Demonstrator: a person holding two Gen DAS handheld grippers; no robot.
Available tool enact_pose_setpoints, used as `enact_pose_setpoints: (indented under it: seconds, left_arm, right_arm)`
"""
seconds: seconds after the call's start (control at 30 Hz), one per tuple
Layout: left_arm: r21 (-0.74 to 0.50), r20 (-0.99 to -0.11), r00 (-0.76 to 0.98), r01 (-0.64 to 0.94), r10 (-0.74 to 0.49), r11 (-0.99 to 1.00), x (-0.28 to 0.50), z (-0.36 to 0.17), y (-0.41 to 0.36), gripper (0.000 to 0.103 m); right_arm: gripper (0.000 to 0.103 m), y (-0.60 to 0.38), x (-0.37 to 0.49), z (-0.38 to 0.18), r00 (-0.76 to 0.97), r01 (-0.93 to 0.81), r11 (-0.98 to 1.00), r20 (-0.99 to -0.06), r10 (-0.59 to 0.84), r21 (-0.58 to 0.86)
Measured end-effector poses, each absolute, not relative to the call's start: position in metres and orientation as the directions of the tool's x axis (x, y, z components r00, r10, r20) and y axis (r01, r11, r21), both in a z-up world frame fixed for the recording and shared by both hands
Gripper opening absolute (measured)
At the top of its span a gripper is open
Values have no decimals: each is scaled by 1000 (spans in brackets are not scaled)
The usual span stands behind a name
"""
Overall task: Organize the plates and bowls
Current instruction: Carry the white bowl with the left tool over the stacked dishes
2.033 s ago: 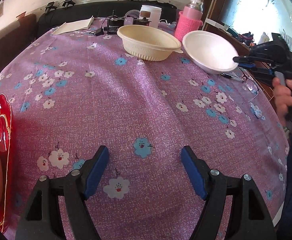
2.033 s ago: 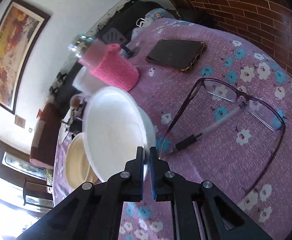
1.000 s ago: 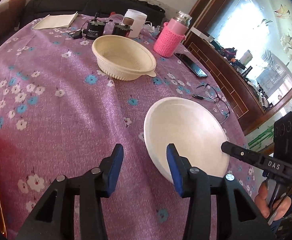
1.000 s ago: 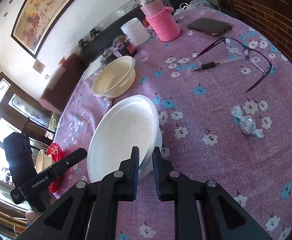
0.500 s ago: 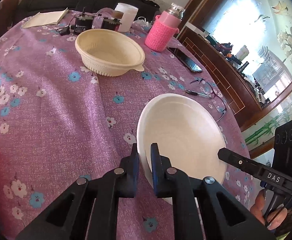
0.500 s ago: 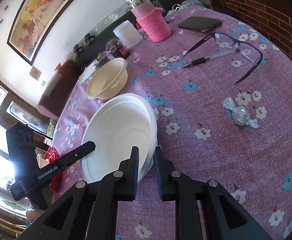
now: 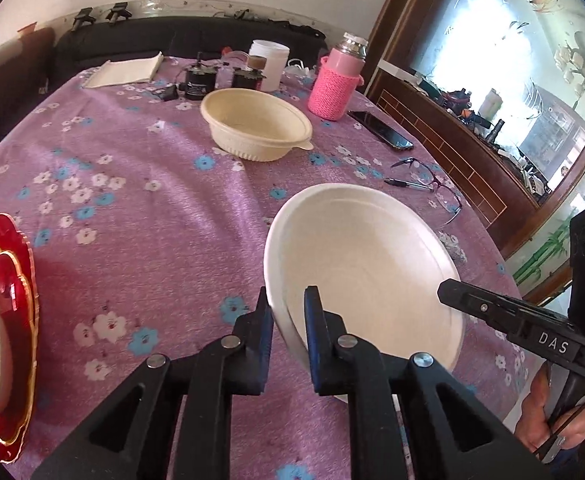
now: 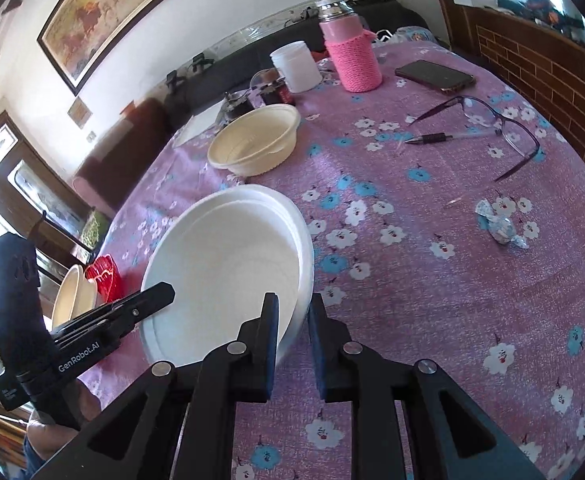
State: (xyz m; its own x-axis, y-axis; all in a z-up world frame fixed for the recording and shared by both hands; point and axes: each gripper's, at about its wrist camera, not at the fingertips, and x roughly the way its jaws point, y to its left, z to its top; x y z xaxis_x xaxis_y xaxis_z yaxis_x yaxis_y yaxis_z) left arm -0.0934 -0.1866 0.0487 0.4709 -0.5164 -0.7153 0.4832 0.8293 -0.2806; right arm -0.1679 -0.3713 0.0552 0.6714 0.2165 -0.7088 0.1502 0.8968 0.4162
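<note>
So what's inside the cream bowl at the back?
The cream bowl looks empty as far as its interior shows; its near wall hides part of the floor in both views.

1. Our left gripper (image 7: 288, 320) pinched the near rim of the white bowl (image 7: 364, 264), held tilted above the cloth (image 7: 140, 216).
2. Our right gripper (image 7: 448, 292) reached the bowl's far-right rim; its grip was hidden.
3. A cream bowl (image 7: 256, 128) sat beyond, near a pink flask (image 7: 338, 80).
4. A red plate (image 7: 16, 320) lay at left.
</note>
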Motion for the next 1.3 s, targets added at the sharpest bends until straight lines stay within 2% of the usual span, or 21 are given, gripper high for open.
enact_pose_setpoints:
  seconds: [0.5,1.3]
  left_arm:
    - [-276,-703,493,474,-512,836,-104,40,-163,15]
    - [-260,-697,512,471,-501,843,-107,42,-162,15]
  right_arm:
    - [17,-330,-168,60,687,130,961,-721,89,243]
    - [17,-317,-170,59,696,133,977,-717,25,164]
